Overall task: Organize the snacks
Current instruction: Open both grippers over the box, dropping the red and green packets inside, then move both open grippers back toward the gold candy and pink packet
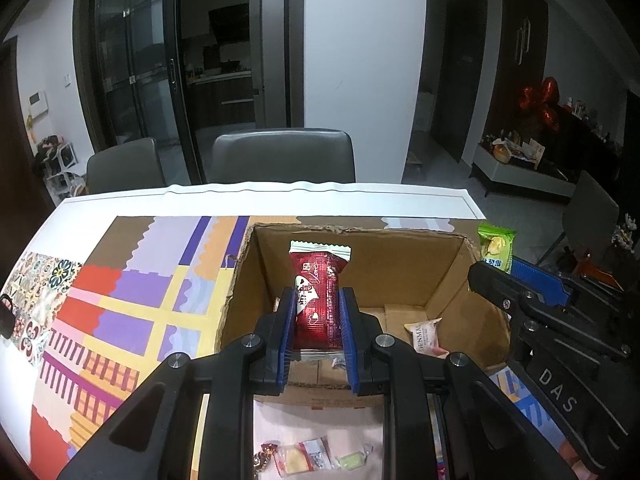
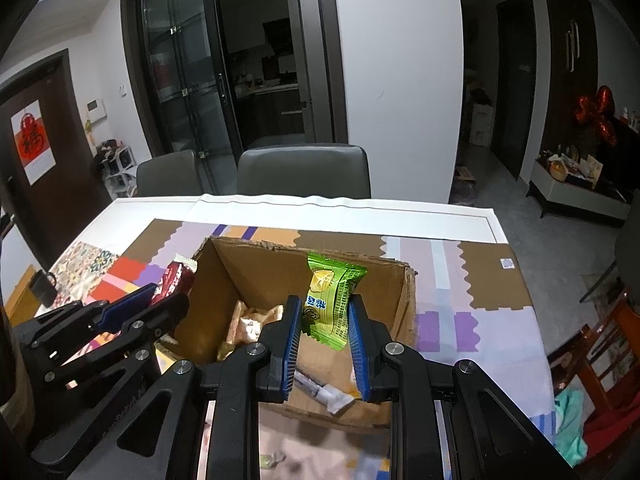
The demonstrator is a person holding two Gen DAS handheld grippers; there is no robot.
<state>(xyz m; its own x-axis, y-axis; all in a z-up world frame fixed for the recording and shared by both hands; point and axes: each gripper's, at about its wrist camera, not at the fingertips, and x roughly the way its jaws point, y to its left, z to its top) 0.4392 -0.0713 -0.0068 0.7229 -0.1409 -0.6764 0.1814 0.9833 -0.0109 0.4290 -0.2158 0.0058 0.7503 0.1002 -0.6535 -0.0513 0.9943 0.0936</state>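
Patterned tablecloth (image 1: pixel 120 300) underlies a cardboard box (image 1: pixel 440 280) (contents partly hidden). Left gripper (image 1: pixel 318 304) pinches a red snack packet (image 1: pixel 318 300); right gripper (image 2: pixel 324 312) pinches a green snack packet (image 2: pixel 330 300), both over the box.

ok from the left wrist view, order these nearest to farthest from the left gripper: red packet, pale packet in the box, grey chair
1. red packet, clamped in the left gripper above the box.
2. pale packet, on the box floor, to the right.
3. grey chair, beyond the table's far edge.
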